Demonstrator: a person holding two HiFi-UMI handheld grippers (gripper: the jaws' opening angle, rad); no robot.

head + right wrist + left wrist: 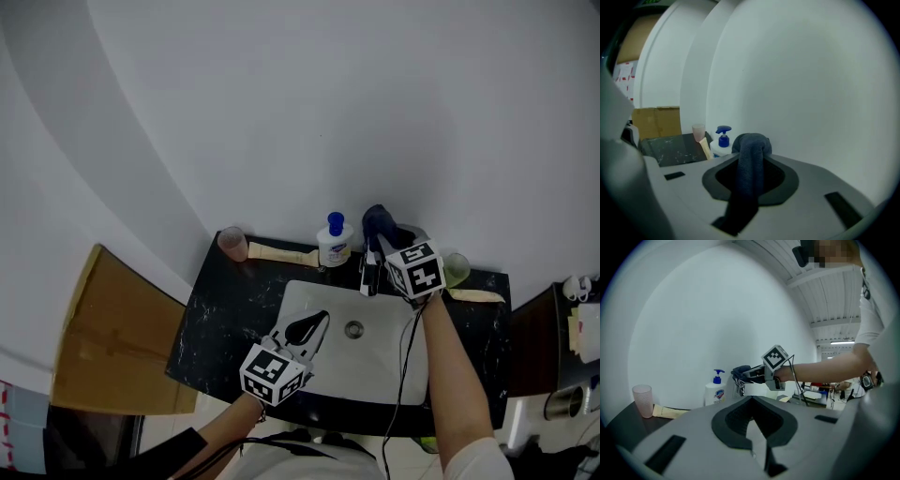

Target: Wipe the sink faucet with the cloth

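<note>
My right gripper [371,265] hovers at the back rim of the white sink [375,370], shut on a dark blue cloth [379,222] that bulges past its tips. In the right gripper view the cloth [751,154] runs lengthwise between the jaws of that gripper [750,174]. The left gripper view shows the cloth [739,372] touching the top of the chrome faucet [740,388]. In the head view the faucet is hidden under that gripper. My left gripper [315,325] hangs over the basin's left part, shut and holding nothing [751,417].
A white soap bottle with a blue pump [335,242] stands just left of the faucet. A pink cup [232,244] and a tube [281,251] lie further left on the black counter [220,319]. A green cup [457,269] and another tube [473,295] are at the right.
</note>
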